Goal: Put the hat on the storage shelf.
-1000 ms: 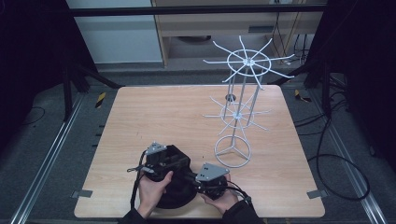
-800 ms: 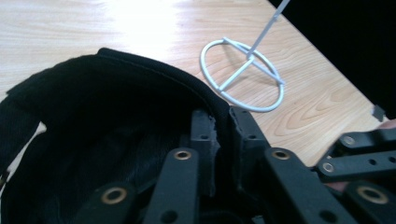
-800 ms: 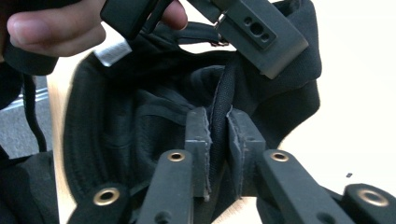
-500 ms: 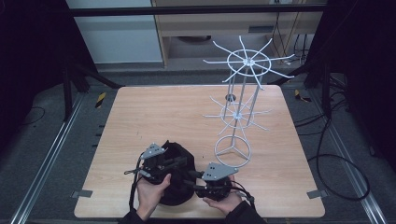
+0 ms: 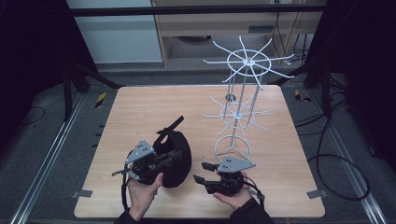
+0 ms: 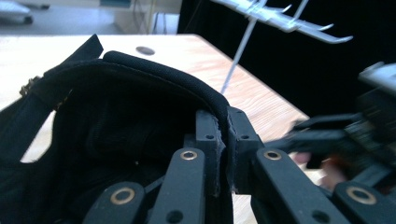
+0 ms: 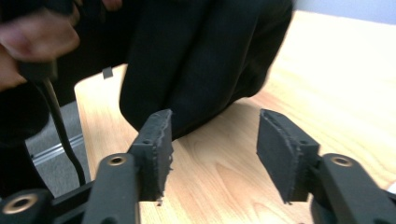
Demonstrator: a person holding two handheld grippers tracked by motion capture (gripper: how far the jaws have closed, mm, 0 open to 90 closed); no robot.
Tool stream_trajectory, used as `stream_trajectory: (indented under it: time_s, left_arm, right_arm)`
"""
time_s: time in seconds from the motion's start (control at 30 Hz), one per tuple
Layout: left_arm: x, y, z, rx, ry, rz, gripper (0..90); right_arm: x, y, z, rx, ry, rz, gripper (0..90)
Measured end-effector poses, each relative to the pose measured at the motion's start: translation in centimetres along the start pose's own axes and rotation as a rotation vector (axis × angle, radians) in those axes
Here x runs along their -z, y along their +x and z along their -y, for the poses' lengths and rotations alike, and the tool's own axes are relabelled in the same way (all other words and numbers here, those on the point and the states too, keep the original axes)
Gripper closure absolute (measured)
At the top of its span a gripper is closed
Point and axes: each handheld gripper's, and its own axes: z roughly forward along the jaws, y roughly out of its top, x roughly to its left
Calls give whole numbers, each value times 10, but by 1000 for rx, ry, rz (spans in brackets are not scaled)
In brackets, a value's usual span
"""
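Observation:
A black cap (image 5: 183, 163) is lifted at the front left of the wooden table (image 5: 140, 112). My left gripper (image 5: 173, 157) is shut on its padded rim, and the left gripper view shows both pads pinching that edge (image 6: 223, 140) with the cap's hollow (image 6: 116, 121) to the left. My right gripper (image 5: 201, 171) sits just right of the cap, pointing at it, apart from it. Its jaws have just been opening, and between them is only bare wood (image 7: 212, 149). The cap (image 7: 205, 60) hangs beyond them.
A white wire rack (image 5: 243, 88) with spoked hooks stands on a ring base (image 5: 232, 148) at the right middle of the table, close behind my right gripper. Dark floor, rails and cables surround the table. The far left of the table is bare wood.
Both grippers were at the cap. The right one has since let go, opened and drawn back to the right, while the left one has raised the cap.

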Motion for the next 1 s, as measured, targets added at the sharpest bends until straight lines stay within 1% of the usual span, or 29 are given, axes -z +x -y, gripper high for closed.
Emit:
stream_trajectory:
  time_s: [0.03,0.1,0.13,0.17,0.2,0.23,0.27,0.3,0.33,0.37,0.4,0.43,0.5,0.6,0.63,0.73,0.8,0.83,0.87,0.9,0.93,0.97,1.0]
  left_arm:
    - [0,0,0,0,0,0,845]
    - [3,-4,-2,-10,-11,26,845]
    - [3,-6,-3,-16,-15,37,845]
    - [3,-9,-3,-29,-10,48,845]
    - [2,-11,-2,-38,-6,52,845]
    - [1,-13,-1,-47,-5,60,845]
    - [1,-13,-1,-47,-5,60,845]
    - [-1,-15,0,-67,-1,65,845]
    - [-1,-15,0,-67,-1,65,845]
    - [-2,-16,1,-73,-1,68,845]
    - [-1,-17,1,-82,-9,71,845]
    - [-1,-17,1,-94,-13,65,844]
    - [0,-19,2,-120,-22,46,843]
    - [2,-20,3,-154,-27,12,840]
    - [3,-20,4,-161,-27,1,838]
    - [8,-18,8,-170,-19,-22,834]
    - [10,-17,10,-171,-14,-27,831]
    - [14,-15,15,-169,-3,-39,830]
    - [14,-15,15,-169,-3,-39,828]
    - [17,-12,19,-166,4,-51,826]
    - [21,-9,23,-167,10,-61,824]
    - [21,-9,23,-167,10,-61,820]
    - [24,-7,26,-165,12,-69,820]
  right_arm:
    - [0,0,0,0,0,0,437]
    - [-6,2,2,11,9,2,411]
    - [-10,3,2,13,13,-1,408]
    - [-13,3,2,6,5,-14,406]
    - [-15,3,1,-3,-3,-27,413]
    - [-16,3,1,-8,-11,-37,446]
    - [-16,3,1,-8,-11,-37,446]
    - [-18,2,0,-16,-12,-72,623]
    - [-18,2,0,-16,-12,-72,623]
    - [-18,2,0,-15,-17,-72,698]
    - [-18,1,0,-26,-28,-81,834]
    - [-17,0,0,-35,-31,-87,852]
    - [-14,0,-2,-28,-23,-72,867]
    - [-8,2,-8,26,-4,-7,869]
    - [-6,3,-11,50,5,17,869]
    - [-4,7,-17,108,42,59,867]
    - [-5,10,-21,145,77,77,867]
    - [-6,11,-22,154,94,81,867]
    - [-6,11,-22,154,94,81,867]
    - [-10,15,-24,173,126,81,867]
    - [-12,16,-25,177,139,79,867]
    - [-12,16,-25,177,139,79,867]
    - [-15,19,-26,181,158,73,867]
